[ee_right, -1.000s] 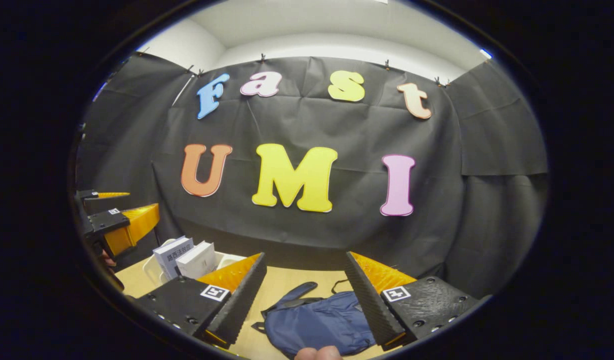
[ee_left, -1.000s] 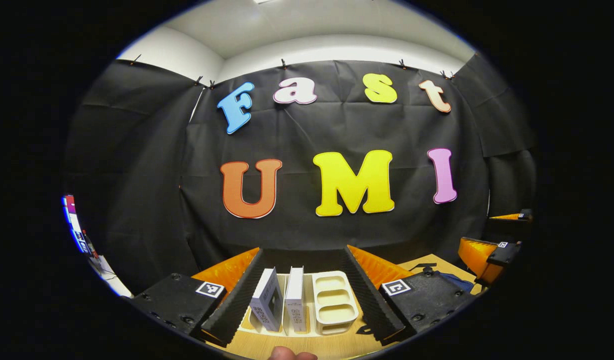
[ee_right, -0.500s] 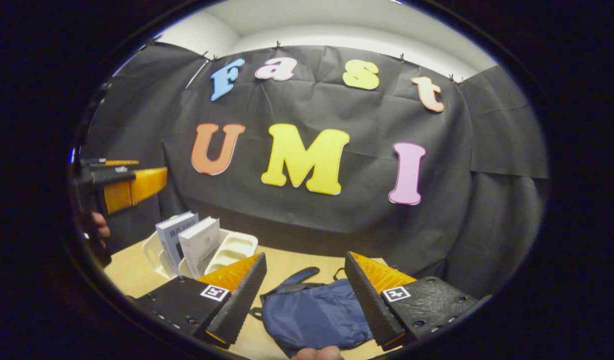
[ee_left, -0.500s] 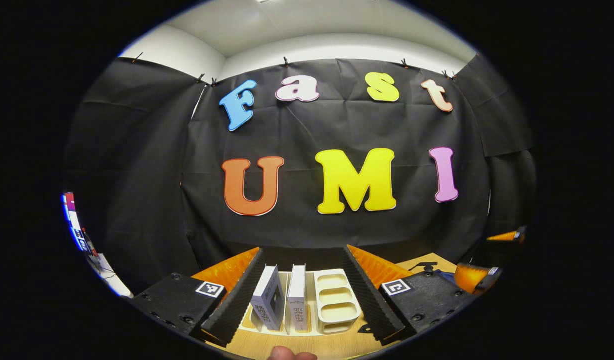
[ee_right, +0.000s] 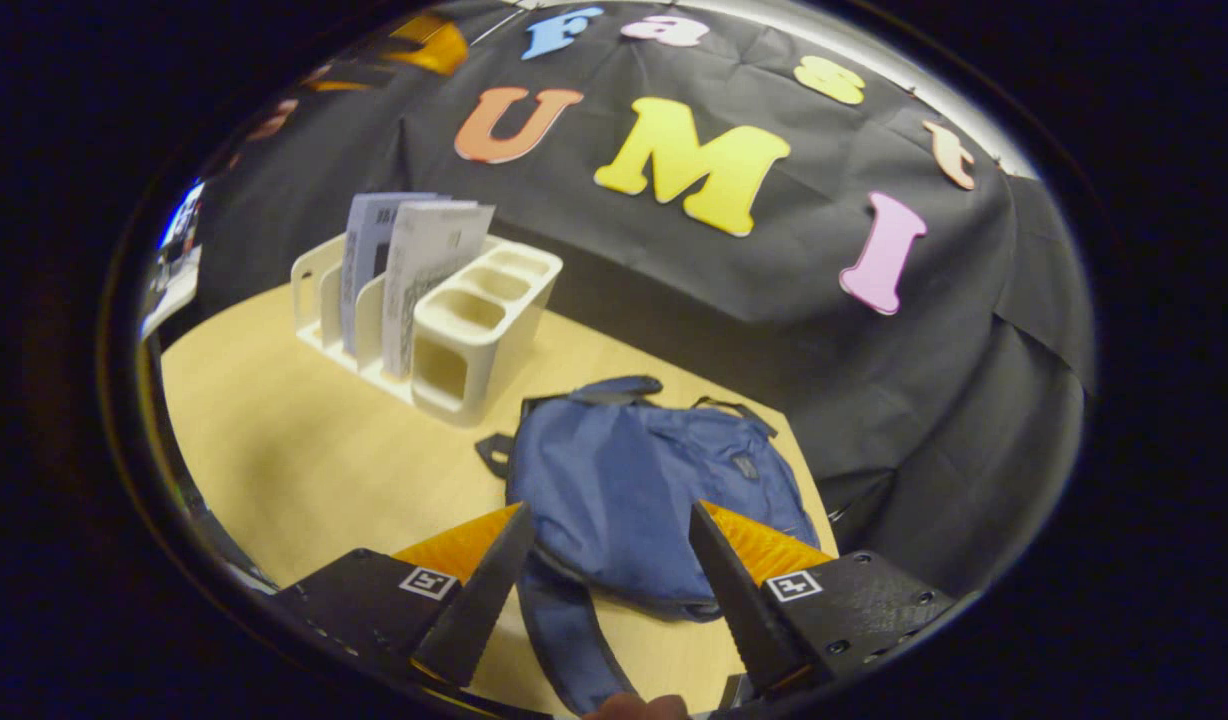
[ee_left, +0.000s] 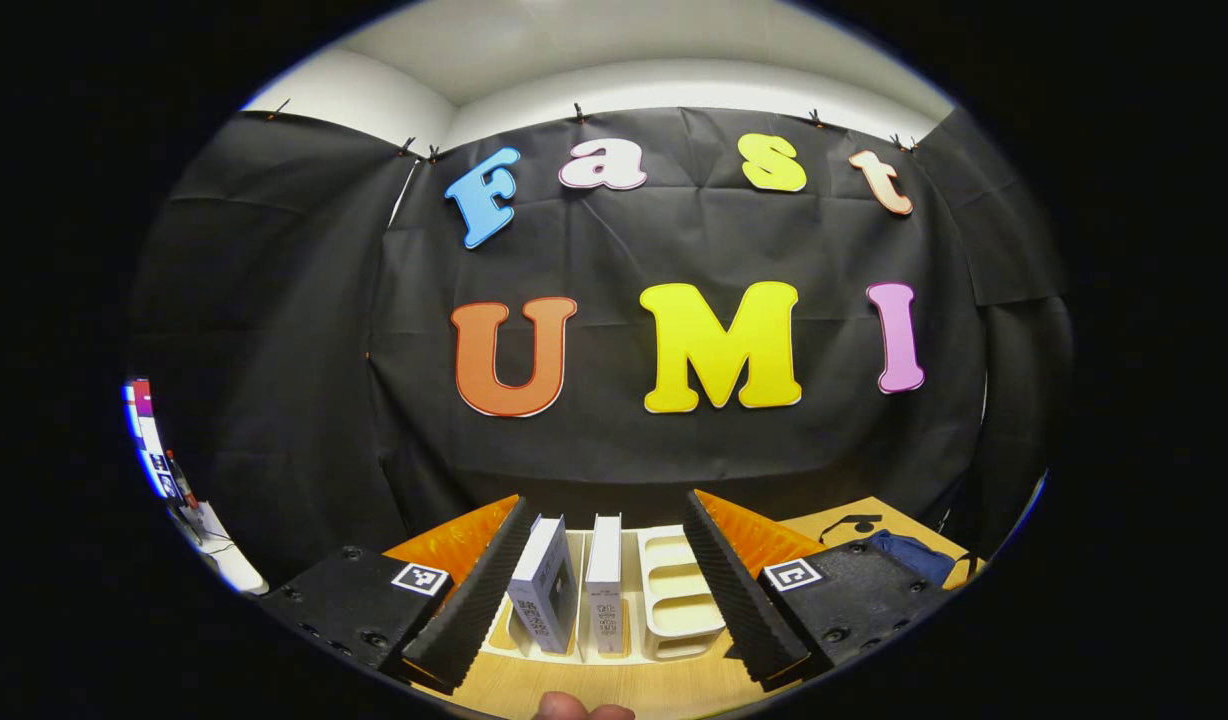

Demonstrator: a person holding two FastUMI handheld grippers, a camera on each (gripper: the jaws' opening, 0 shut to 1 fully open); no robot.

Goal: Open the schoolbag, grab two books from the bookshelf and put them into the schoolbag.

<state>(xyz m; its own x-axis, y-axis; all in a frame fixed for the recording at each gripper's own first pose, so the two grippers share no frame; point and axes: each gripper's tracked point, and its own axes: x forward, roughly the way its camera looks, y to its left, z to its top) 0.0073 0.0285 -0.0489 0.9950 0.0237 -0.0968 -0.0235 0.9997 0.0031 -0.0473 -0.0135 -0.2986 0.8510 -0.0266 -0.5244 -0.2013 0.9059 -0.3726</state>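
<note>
Schoolbag: the blue schoolbag [ee_right: 654, 480] lies flat on the wooden table [ee_right: 274, 440], in front of the right gripper; its top handle points toward the booth wall and one shoulder strap [ee_right: 569, 640] runs back between that gripper's fingers. I cannot make out an open zip. In the left gripper view a corner of the schoolbag [ee_left: 909, 555] shows far to the right, on the table [ee_left: 614, 685].

Books: two books stand upright side by side in the bookshelf, a grey-covered book [ee_right: 366, 250] on the far side and a white-covered book [ee_right: 424, 270] next to it. In the left gripper view the grey-covered book [ee_left: 544, 585] leans slightly and the white-covered book [ee_left: 604, 580] stands straight, spine forward.

Bookshelf: a cream plastic bookshelf [ee_right: 474, 350] with slots and open compartments sits on the table, just beside the schoolbag's handle end. In the left gripper view the bookshelf [ee_left: 674, 595] lies straight ahead.

Right gripper [ee_right: 604, 590]: fingers spread wide, above the near end of the schoolbag, gripping nothing.

Left gripper [ee_left: 604, 590]: fingers spread wide, framing the books and bookshelf from short of them, holding nothing.
</note>
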